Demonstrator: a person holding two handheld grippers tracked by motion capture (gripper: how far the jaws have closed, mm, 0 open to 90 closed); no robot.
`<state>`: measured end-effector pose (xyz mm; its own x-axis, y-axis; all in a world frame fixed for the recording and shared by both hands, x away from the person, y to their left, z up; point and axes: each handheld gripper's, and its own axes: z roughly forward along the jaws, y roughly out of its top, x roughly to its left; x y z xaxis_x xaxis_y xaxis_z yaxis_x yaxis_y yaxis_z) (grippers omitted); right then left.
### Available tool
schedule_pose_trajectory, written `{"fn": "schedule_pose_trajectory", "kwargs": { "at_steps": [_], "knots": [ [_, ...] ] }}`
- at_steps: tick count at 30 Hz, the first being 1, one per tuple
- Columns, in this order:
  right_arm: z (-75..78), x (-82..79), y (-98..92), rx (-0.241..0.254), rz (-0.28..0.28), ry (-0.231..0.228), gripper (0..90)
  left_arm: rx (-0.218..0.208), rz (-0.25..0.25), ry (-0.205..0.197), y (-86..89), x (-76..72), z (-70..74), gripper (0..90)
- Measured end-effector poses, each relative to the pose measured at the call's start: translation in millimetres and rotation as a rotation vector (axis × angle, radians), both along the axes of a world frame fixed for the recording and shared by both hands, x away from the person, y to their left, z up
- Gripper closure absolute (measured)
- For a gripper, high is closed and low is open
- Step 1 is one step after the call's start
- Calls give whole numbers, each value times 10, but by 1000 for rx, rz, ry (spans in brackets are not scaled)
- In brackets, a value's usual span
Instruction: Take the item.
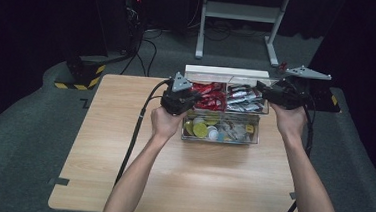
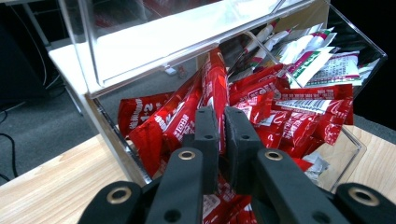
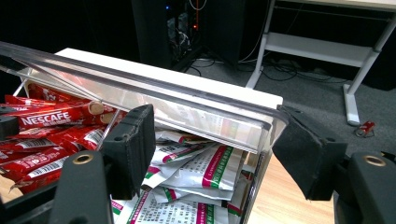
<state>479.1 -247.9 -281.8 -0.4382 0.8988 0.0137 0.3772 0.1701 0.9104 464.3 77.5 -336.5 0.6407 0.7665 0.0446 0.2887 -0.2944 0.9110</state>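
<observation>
A clear compartment box (image 1: 219, 140) stands at the table's far edge with its clear lid (image 1: 227, 72) raised. Red stick sachets (image 1: 209, 95) fill the back left compartment, white-and-green sachets (image 1: 244, 99) the back right. My left gripper (image 1: 191, 101) reaches into the red pile. In the left gripper view it (image 2: 223, 116) is shut on one long red sachet (image 2: 214, 86) that stands up from between its pads. My right gripper (image 1: 261, 87) is at the box's right end. Its jaws (image 3: 215, 135) stand wide apart under the lid's edge (image 3: 154, 93), over the white sachets (image 3: 196, 172).
The front compartment holds round caps (image 1: 200, 129) and small items. The wooden table (image 1: 186, 176) stretches bare toward the person. Behind the table stand a white desk frame (image 1: 242, 14), floor cables (image 1: 145, 48) and a black-and-yellow striped base (image 1: 85, 74).
</observation>
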Motion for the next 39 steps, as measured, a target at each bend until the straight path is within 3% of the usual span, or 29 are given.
{"fn": "schedule_pose_trajectory", "kwargs": {
  "at_steps": [18,39],
  "knots": [
    [-7,7,-10,15,1,6,304,-18,-60,-8,135,-173,45,865],
    [-15,20,-17,20,3,17,302,-22,-74,-9,280,-317,79,868]
  ]
}}
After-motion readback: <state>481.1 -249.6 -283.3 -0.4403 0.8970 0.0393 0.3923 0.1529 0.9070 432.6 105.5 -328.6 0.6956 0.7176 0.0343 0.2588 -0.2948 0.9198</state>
